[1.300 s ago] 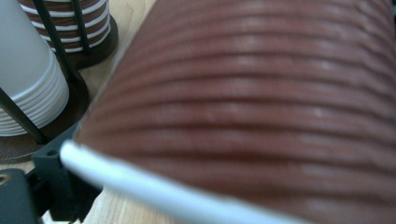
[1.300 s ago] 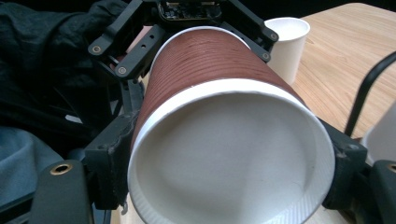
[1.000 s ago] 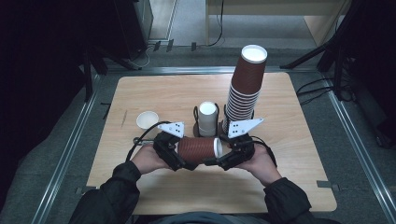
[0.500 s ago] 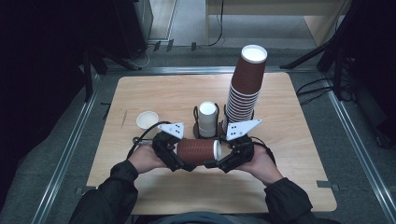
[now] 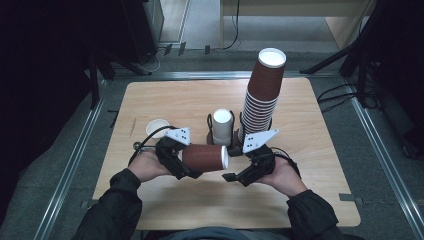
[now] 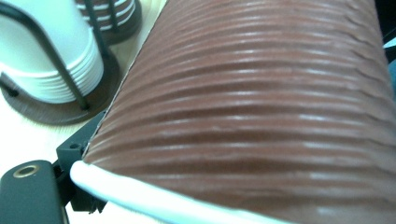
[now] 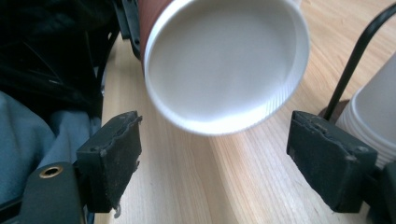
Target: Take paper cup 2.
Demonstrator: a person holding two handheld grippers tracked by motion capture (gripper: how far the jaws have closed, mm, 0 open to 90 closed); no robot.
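- A light wooden table (image 5: 310, 195) stands in a dark room, with metal rails on the floor along its sides.
- The left gripper (image 5: 176, 159) pinches a brown ribbed paper cup (image 5: 204, 157) lying on its side above the table's near middle, lid end toward the right gripper (image 5: 239, 174).
- That white lid (image 7: 224, 60) sits just ahead of the right gripper's jaws, which have just been opening and stand spread, touching nothing.
- Behind: a wire holder of white cups (image 5: 222, 126) and a tall stack of brown cups (image 5: 261, 97).
- A loose white lid (image 5: 157, 126) lies to the left.
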